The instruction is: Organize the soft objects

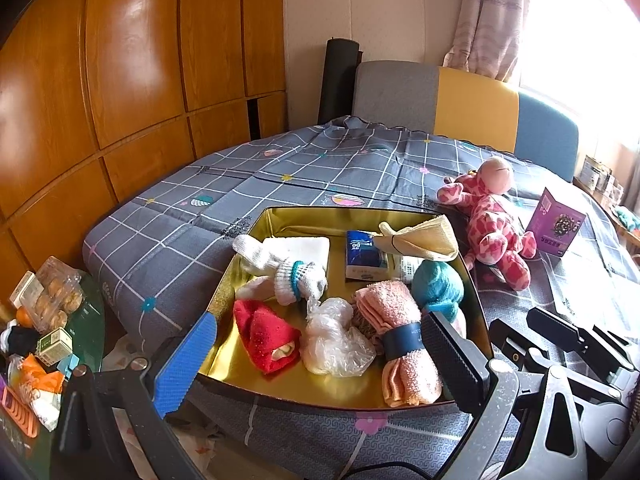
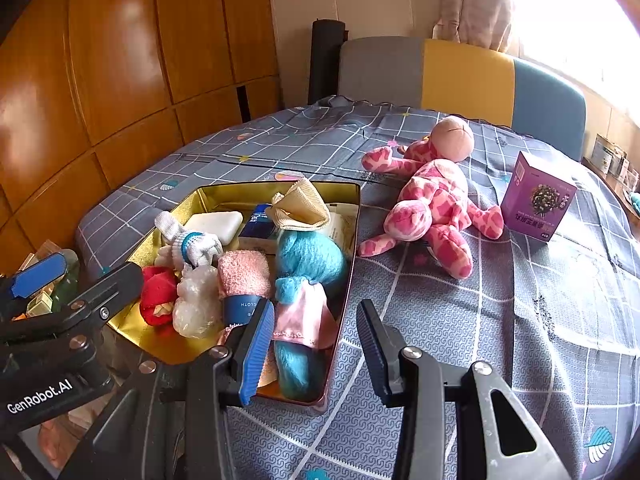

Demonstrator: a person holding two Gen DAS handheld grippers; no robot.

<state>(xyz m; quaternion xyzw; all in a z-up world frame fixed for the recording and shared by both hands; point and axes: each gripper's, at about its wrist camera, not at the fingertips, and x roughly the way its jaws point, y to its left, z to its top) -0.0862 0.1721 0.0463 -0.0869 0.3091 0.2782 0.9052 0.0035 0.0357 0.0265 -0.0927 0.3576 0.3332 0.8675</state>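
Jaws apart, empty, pink plush toy (image 2: 434, 196) outside tin (image 2: 352, 216)

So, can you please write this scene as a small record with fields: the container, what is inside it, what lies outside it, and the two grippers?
container: gold tin box, open, on the checked cloth
inside: red cloth, plastic bag, rolled pink towel, teal yarn, white gloves, blue packet
outside: pink plush toy and purple box, right of the tin
left gripper: open, empty, near the tin's front edge
right gripper: open, empty, over the tin's right front corner
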